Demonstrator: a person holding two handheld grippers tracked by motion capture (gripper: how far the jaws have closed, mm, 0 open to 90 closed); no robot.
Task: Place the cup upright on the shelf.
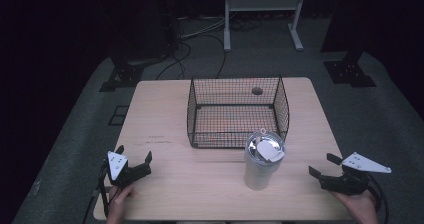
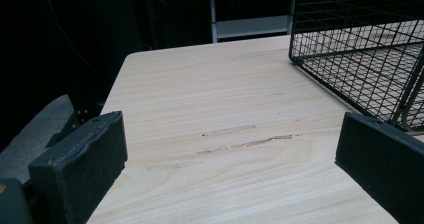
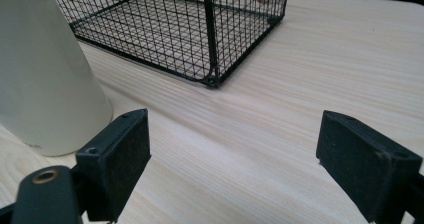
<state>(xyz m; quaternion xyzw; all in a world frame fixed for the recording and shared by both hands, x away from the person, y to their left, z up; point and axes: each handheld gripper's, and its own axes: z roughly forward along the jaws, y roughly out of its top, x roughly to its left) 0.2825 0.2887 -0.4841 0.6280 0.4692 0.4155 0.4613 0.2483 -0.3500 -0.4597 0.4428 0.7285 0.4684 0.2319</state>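
- Tumbler [image 1: 263, 160]: rigid, smooth, tapered, probably slippery; stands upright on tabletop [image 1: 200, 184]
- Grasp mid-wall, jaws square
- Right tool [image 1: 326, 171] and left tool [image 1: 134, 160]: jaws spread, empty

The tumbler [image 3: 42, 69] loses its top and left side to the frame in the right gripper view, the wire basket [image 2: 365, 49] runs off the left gripper view's right edge
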